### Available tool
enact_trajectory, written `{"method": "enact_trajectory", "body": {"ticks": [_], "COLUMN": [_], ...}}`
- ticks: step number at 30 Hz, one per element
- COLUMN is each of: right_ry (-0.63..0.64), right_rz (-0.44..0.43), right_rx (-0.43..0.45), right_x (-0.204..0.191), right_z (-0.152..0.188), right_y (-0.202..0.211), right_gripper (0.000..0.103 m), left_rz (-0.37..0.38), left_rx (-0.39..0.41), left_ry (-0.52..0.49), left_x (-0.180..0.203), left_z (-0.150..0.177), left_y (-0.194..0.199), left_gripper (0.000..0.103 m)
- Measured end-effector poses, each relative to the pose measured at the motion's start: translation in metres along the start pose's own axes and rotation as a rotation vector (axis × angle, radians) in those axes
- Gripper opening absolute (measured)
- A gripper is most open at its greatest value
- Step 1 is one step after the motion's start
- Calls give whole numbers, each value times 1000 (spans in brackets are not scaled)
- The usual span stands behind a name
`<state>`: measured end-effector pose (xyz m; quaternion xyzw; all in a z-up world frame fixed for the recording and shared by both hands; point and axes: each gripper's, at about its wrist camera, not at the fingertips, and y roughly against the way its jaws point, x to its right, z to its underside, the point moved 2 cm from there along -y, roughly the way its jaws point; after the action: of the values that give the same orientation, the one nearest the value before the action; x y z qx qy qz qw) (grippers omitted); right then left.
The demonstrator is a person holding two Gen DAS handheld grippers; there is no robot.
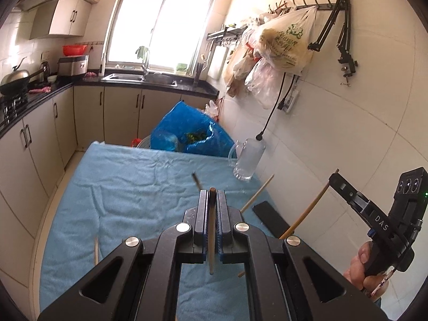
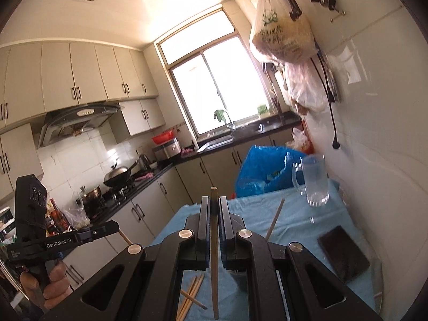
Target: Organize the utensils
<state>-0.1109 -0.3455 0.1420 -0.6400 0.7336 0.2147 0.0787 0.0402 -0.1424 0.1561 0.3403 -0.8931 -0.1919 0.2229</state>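
Note:
My left gripper (image 1: 212, 196) is shut on a brown chopstick (image 1: 211, 230) that runs along its fingers, held above the blue towel (image 1: 128, 187). My right gripper (image 2: 213, 203) is shut on another chopstick (image 2: 214, 262); it shows at the right of the left wrist view (image 1: 334, 179) with its chopstick (image 1: 307, 211) slanting down. Loose chopsticks lie on the towel: one near the glass mug (image 1: 256, 194) (image 2: 275, 219), one dark (image 1: 196, 180), and several crossed below the right gripper (image 2: 191, 297). A clear glass mug (image 1: 247, 160) (image 2: 314, 180) stands at the towel's far right.
A black rectangular object (image 1: 271, 218) (image 2: 343, 251) lies on the towel's right side. A blue bag (image 1: 190, 133) sits behind the table. The tiled wall with hanging plastic bags (image 1: 283, 40) is close on the right. Kitchen cabinets (image 1: 34, 139) run along the left.

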Motion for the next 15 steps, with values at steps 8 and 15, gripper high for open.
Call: {"method": "enact_trajectory", "body": {"ticks": [8,15], "right_ry": [-10,-17], "right_rz": [2,31], "right_rx": [46,84], "right_x": [8,17], "right_z": [-38,-64], "right_y": [-10,-27], "right_gripper": [6,6], "left_rz": [25,42], "left_rx": [48,82], "left_ry": [-33,-36], "left_x": [22,34], "left_z": [-43,-72], "left_y": [-5,-16], "left_gripper": [5,5]}}
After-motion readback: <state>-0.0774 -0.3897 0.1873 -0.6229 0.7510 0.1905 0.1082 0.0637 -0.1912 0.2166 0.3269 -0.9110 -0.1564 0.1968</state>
